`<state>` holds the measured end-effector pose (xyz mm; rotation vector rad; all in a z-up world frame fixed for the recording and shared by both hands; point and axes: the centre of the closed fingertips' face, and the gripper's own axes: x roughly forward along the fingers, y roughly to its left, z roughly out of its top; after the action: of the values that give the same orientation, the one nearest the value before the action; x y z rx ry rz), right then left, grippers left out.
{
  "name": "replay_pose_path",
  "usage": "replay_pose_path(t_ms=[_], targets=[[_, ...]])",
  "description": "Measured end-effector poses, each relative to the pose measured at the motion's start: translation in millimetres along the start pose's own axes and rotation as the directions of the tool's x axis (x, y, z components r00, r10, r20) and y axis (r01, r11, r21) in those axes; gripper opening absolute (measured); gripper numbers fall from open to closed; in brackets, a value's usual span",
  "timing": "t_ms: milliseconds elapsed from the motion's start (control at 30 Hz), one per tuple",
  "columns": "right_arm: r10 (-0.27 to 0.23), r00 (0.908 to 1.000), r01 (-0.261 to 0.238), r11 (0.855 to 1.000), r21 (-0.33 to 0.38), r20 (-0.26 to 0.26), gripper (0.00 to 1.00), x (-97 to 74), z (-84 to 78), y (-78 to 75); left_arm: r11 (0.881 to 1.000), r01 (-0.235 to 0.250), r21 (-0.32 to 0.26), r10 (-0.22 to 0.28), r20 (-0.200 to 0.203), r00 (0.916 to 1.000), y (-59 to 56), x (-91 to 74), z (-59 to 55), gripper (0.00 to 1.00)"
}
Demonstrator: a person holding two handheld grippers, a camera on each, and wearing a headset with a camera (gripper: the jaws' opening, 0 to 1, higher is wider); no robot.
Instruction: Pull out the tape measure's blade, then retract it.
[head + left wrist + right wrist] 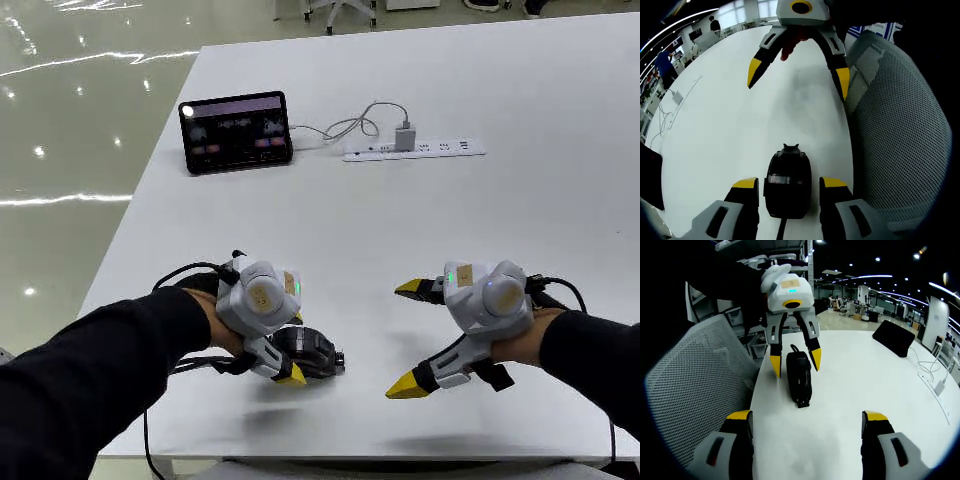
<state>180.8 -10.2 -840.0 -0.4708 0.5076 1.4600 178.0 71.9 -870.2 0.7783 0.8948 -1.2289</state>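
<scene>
White worktop (400,220), tablet (236,132) and power strip (415,150) far off at 12 o'clock. Left gripper (295,348) at 8 o'clock, jaws part open astride black tape measure (788,185), no squeeze I can see. Case looks rigid, dense, smooth-sided; I'd clamp flat sides firmly. Blade likely thin, springy, snaps back; I'd take end hook facing 3 o'clock. Right gripper (407,337) at 4 o'clock, wide open, empty.

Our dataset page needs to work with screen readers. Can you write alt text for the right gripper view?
The left tongs, facing the camera, straddle a black tape measure lying on a white table, blade not pulled out. The right tongs stand wide open in the foreground, holding nothing; a grey mesh chair sits at the left.
</scene>
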Motion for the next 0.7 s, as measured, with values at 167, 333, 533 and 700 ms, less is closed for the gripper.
replay_pose_path(t_ms=[167,333,533,700], targets=[[0.021,0.9997,-0.021,1.0,-0.008,-0.009,0.79,13.0,4.0,3.2,0.999,0.007,0.038,-0.006,-0.028,0.9996,-0.6,6.1,-3.2,0.38],[0.03,0.9995,-0.03,0.999,-0.016,-0.005,0.72,24.2,7.6,1.9,0.997,-0.012,0.079,0.017,-0.063,0.9979,3.5,8.6,-4.9,0.33],[0.057,0.9977,-0.058,0.998,-0.032,-0.037,0.59,37.3,4.6,4.5,0.995,-0.017,0.096,0.023,-0.063,0.9978,2.5,8.1,-5.7,0.32],[0.074,0.9947,-0.078,0.996,-0.052,-0.072,0.47,50.6,-2.7,7.0,0.993,-0.016,0.114,0.023,-0.066,0.9975,2.0,8.7,-6.7,0.32]])
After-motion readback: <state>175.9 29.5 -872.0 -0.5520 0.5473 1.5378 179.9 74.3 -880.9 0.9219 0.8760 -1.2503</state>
